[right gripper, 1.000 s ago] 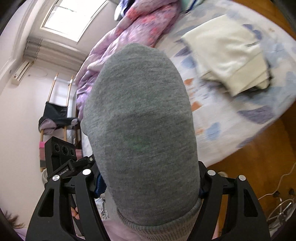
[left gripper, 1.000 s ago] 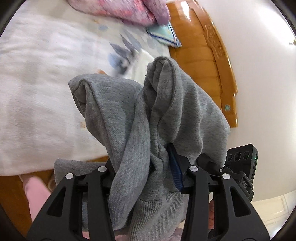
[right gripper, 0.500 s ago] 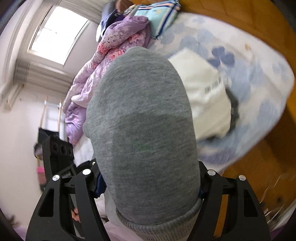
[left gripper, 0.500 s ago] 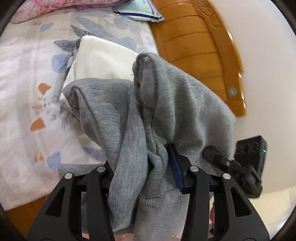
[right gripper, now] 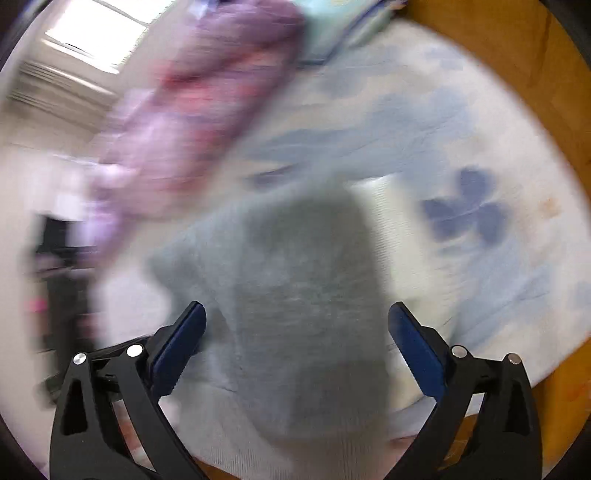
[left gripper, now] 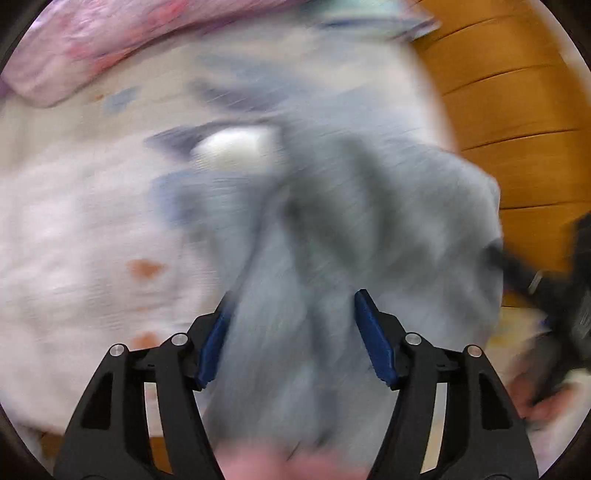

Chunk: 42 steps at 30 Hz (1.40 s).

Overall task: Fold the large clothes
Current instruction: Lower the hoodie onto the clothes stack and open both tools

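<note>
My widest landmark is the bed (right gripper: 498, 155), its pale sheet printed with blue leaves, framed by an orange wooden bed frame (left gripper: 517, 122). A purple-pink quilt (right gripper: 192, 110) is bunched along the far side, with a striped pillow (right gripper: 332, 33) beside it. Both views are badly smeared by motion.

The grey sweatshirt (right gripper: 306, 295) fills the middle of each view, bunched and loose over the sheet, overlapping a folded cream garment (right gripper: 384, 206); whether it touches that, I cannot tell. I judge the cream piece finished and the grey one barely begun: no flat panel or crease shows yet, so spreading and folding remain.

My left gripper (left gripper: 291, 332) has its blue pads standing apart with cloth running between them, not visibly pinched. My right gripper (right gripper: 295, 339) is spread wider, the sweatshirt lying loose in the gap.
</note>
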Each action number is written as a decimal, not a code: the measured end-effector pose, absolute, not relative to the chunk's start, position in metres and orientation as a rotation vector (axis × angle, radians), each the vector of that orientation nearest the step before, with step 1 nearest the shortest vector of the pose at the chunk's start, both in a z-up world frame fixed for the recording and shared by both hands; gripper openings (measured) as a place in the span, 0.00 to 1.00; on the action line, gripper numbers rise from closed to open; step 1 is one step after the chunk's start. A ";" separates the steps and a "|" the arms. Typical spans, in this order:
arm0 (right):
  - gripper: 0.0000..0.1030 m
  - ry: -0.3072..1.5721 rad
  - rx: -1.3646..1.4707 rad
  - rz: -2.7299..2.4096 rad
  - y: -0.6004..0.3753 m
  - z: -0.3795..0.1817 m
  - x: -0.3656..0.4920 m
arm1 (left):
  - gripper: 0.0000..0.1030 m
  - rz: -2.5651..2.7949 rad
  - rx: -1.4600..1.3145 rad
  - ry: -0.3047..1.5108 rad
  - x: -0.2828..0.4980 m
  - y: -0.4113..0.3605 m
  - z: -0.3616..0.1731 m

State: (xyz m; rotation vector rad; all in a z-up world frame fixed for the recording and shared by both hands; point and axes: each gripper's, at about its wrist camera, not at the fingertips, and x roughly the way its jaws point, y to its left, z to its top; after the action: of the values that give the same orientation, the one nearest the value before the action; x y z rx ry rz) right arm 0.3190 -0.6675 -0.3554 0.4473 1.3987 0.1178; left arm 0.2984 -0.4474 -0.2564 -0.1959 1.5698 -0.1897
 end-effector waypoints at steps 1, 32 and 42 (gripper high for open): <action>0.92 1.508 0.357 0.006 -0.672 -0.379 0.330 | 0.63 -0.143 -0.177 1.594 0.299 -0.446 -0.264; 0.27 1.688 0.505 0.196 -0.681 -0.448 0.258 | 0.42 -0.175 -0.175 1.669 0.266 -0.498 -0.327; 0.69 1.587 0.487 0.075 -0.676 -0.408 0.226 | 0.55 -0.205 -0.153 1.498 0.242 -0.484 -0.286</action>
State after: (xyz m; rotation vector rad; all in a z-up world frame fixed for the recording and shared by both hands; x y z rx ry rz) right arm 0.2258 -0.6759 -0.4085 0.4871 1.5867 0.0750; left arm 0.2416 -0.4839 -0.2860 -0.1534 1.4982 -0.2050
